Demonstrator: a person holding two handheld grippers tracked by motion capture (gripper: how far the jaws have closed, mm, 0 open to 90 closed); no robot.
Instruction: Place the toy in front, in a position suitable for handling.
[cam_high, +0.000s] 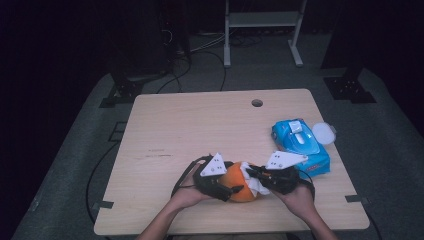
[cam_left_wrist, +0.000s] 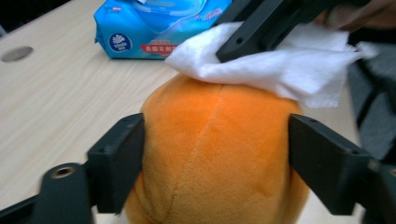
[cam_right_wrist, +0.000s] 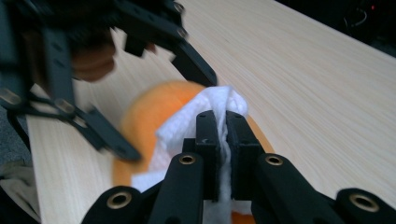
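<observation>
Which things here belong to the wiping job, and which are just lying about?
In the job:
- orange plush toy, between the left gripper fingers
- white wipe, pinched by the right gripper

Lying about:
- blue wipes pack
- white round lid beside it

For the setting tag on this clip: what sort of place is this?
Probably a lab or recording studio rather than a home: a lone wooden table with a cable hole, loose cables on the grey floor, a metal stand behind, dark surroundings.
</observation>
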